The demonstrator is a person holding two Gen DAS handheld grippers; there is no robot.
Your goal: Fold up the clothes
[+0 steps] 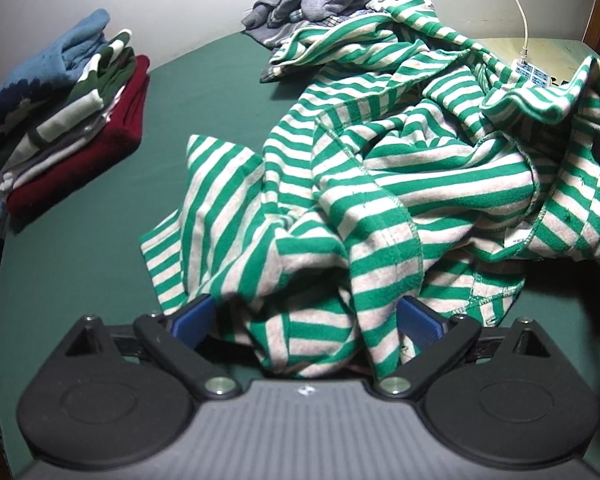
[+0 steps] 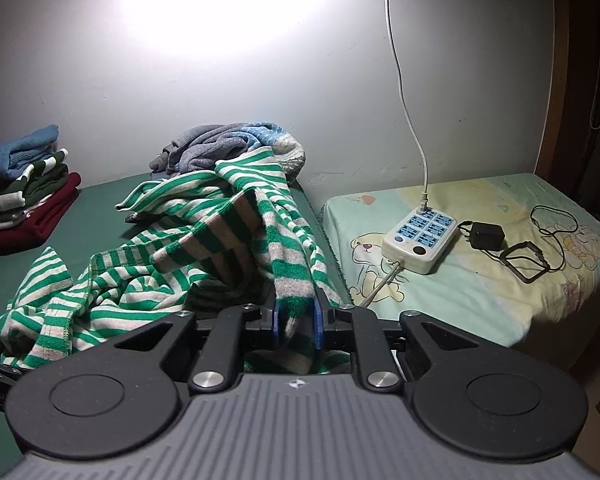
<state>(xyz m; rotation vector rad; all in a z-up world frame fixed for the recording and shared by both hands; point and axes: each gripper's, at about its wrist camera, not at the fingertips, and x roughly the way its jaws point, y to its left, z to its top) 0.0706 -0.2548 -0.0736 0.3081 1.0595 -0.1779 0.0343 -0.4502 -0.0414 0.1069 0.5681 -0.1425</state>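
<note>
While the left gripper (image 1: 306, 316) stands wide open astride a fold of the crumpled green-and-white striped fleece garment (image 1: 380, 184), folded clothes (image 1: 64, 120) are stacked at ten o'clock on the green bedsheet (image 1: 204, 92). Through the right wrist view, the right gripper (image 2: 296, 322) pinches a strip of that garment, with a white power strip (image 2: 420, 240) at two o'clock.

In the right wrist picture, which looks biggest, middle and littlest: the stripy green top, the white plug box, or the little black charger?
1. stripy green top, though it is nearest the camera
2. white plug box
3. black charger
</note>
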